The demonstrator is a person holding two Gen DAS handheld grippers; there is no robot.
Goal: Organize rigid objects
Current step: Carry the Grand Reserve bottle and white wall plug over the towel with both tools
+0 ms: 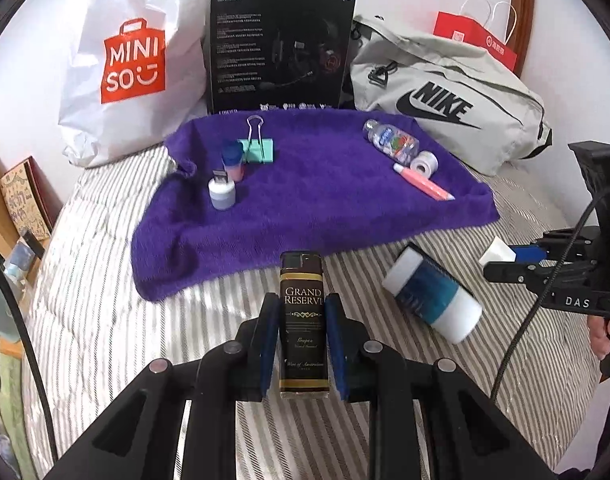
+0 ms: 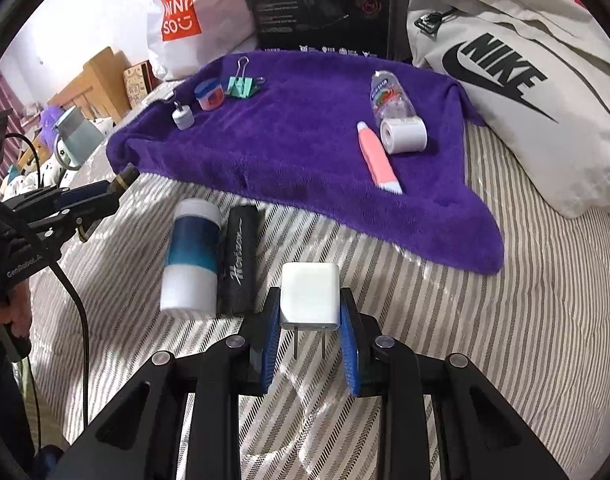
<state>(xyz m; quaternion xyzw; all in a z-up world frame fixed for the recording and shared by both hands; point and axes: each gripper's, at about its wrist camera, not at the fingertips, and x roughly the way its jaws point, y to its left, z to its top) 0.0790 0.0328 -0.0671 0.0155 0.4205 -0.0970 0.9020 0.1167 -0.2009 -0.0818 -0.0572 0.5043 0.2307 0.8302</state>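
Note:
My left gripper (image 1: 303, 306) is shut on a black "Grand Reserve" lighter (image 1: 304, 332), held upright above the striped bedding just short of the purple towel (image 1: 325, 208). My right gripper (image 2: 309, 304) is shut on a white plug charger (image 2: 309, 294), prongs pointing back toward the camera. On the towel's left stand a small white USB adapter (image 1: 222, 194), a pink jar (image 1: 233, 162) and a teal binder clip (image 1: 258, 149). On its right lie a small clear bottle (image 2: 389, 98), a white tape roll (image 2: 403, 135) and a pink tube (image 2: 377, 158).
A white-and-blue cylinder (image 2: 193, 256) and a black "Horizon" case (image 2: 239, 260) lie on the striped cover in front of the towel. Behind the towel stand a Miniso bag (image 1: 133, 60), a black headset box (image 1: 281, 44), a grey Nike bag (image 1: 445, 100) and a red paper bag (image 1: 473, 40).

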